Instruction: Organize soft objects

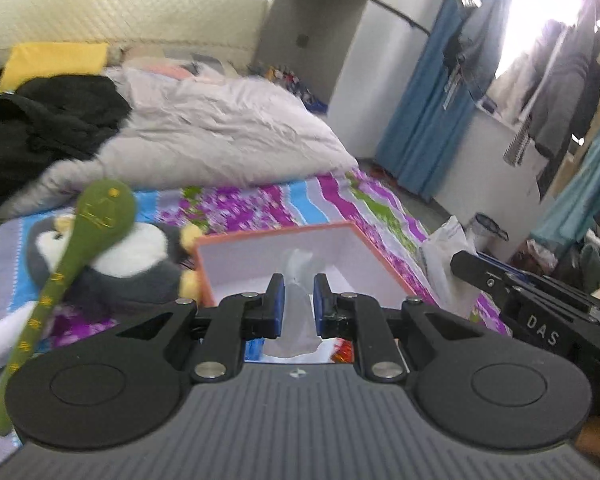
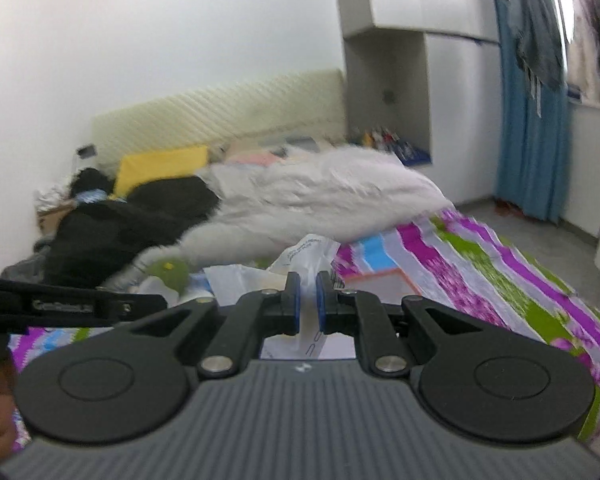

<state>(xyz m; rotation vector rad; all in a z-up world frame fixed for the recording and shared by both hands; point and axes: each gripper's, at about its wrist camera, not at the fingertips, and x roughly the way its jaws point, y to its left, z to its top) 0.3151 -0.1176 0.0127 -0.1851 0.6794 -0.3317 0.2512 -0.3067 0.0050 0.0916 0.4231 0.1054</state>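
Bedroom, both grippers over a bed spread with a striped floral sheet [image 1: 260,200].

Left gripper [image 1: 299,304] is pinched on a clear plastic bag [image 1: 298,320] above an orange-rimmed box [image 1: 284,248]; right gripper [image 2: 307,304] is clamped on the same bag [image 2: 304,256]. Just left of the box lie a penguin plush [image 1: 132,256] and a green plush stick [image 1: 96,216], with a white duvet [image 1: 220,132] beyond.

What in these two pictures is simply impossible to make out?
- Left wrist view: the clear plastic bag in the left gripper; its lower part is hidden behind the gripper body.
- Left wrist view: the orange-rimmed box; its near floor is blocked by the fingers.
- Right wrist view: printing on the plastic bag in the right gripper is blurred.
- Right wrist view: the green plush is smeared and half covered.
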